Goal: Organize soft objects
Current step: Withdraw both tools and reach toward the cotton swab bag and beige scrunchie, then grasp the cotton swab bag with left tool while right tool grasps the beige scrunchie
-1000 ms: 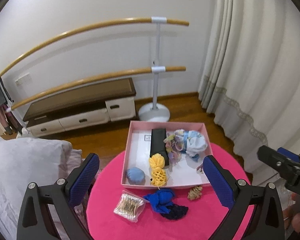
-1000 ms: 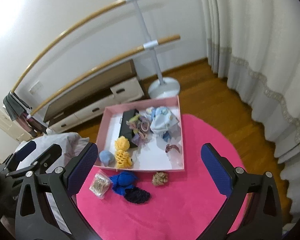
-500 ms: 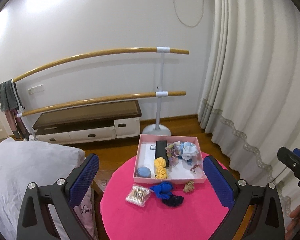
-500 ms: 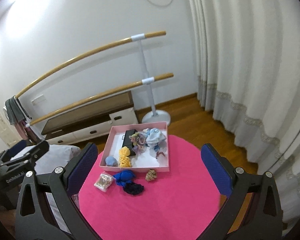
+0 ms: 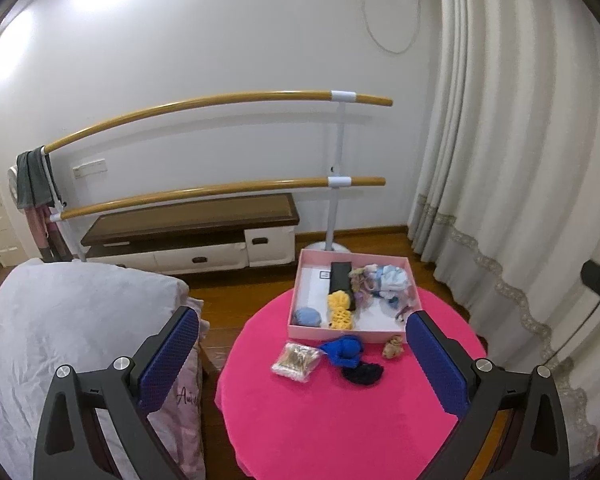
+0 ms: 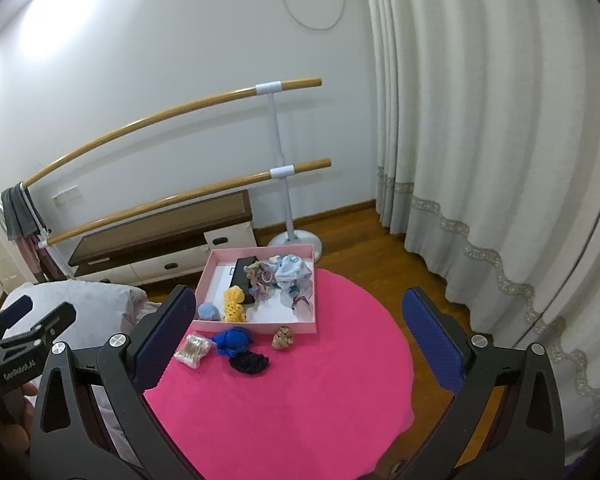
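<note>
Fingers [image 5: 436,364] spread wide, blue scrunchie [image 5: 344,350] between, well ahead.

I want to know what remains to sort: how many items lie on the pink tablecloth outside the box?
4, all just in front of the pink box: a clear packet leftmost, a blue scrunchie, a dark navy scrunchie nearest the grippers, a tan scrunchie rightmost. None looks hidden.

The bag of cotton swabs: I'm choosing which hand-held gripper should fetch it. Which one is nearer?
Left, probably. The bag of cotton swabs lies ahead between the left hand-held gripper fingers; for the right hand-held gripper it sits off by the left finger.
</note>
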The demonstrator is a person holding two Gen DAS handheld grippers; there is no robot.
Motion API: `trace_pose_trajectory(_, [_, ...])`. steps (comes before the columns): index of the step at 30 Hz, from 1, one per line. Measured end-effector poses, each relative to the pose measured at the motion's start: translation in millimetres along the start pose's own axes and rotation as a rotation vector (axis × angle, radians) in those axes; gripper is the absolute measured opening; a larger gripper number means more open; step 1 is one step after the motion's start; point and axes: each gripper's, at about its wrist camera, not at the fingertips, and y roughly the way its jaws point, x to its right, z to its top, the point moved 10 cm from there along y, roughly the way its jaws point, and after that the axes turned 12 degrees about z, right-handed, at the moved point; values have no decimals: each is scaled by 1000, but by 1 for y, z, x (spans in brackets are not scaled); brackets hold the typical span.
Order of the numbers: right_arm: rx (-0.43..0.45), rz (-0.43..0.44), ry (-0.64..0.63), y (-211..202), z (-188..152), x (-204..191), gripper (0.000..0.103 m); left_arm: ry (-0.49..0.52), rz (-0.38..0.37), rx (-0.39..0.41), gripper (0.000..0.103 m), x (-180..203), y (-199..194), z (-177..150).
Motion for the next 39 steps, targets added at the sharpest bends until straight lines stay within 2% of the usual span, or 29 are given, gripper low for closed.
trace_pose_trajectory(5, [16,4,-14,6,6,-4,103,-8,12,0,103,1,12,7])
trace_pose_trajectory(13, [-92,12,-7,55,-14,-1,103,20,28,-84,103,9,79,-2])
trace_pose_trajectory(23, [-290,16,7,147,-75,12,103,94,32,-245,103,28,201,-39])
trace_pose_trajectory(31, [-432,13,50,223,-133,37,102,153,37,-335,103,49,318,-86])
trace_pose_trajectory(39, [-534,24,75,296,-183,53,100,209,33,-377,103,73,411,-126])
